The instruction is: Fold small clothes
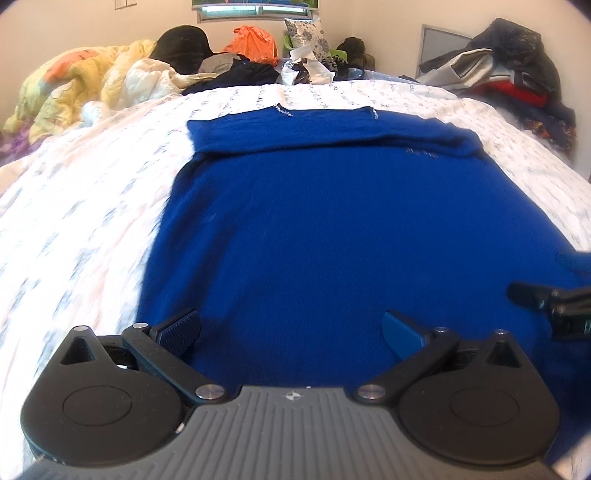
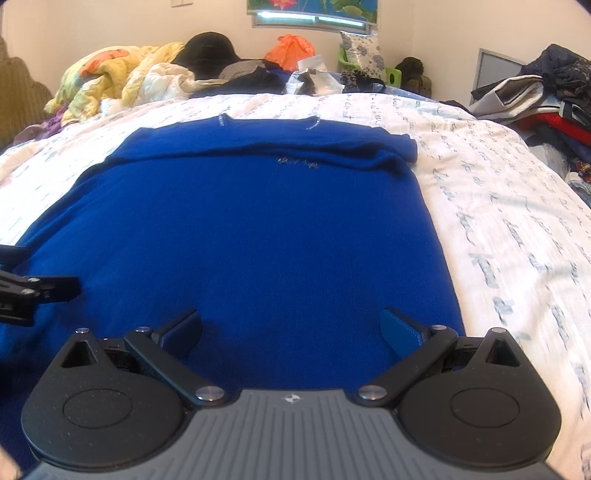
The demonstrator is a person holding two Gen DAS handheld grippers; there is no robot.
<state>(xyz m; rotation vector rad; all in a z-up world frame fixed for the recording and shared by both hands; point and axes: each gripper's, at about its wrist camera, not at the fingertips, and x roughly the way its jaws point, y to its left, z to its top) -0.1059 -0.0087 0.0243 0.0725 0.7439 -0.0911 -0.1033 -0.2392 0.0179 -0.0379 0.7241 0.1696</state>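
Note:
A royal-blue knit garment (image 1: 332, 221) lies flat on the white patterned bedsheet (image 1: 74, 221), with its sleeves folded across the far end. It also shows in the right wrist view (image 2: 240, 229). My left gripper (image 1: 291, 328) is open and empty just above the garment's near left part. My right gripper (image 2: 291, 326) is open and empty above the near right part, close to the garment's right edge. Each gripper shows at the edge of the other's view, the right gripper (image 1: 550, 302) and the left gripper (image 2: 33, 291).
A yellow quilt (image 1: 74, 85) is bunched at the far left. Dark clothes, an orange bag (image 1: 255, 44) and a floral pillow (image 1: 306, 33) lie along the far edge of the bed. A pile of clothes (image 1: 517, 74) sits at the far right. White sheet (image 2: 517, 221) lies to the right of the garment.

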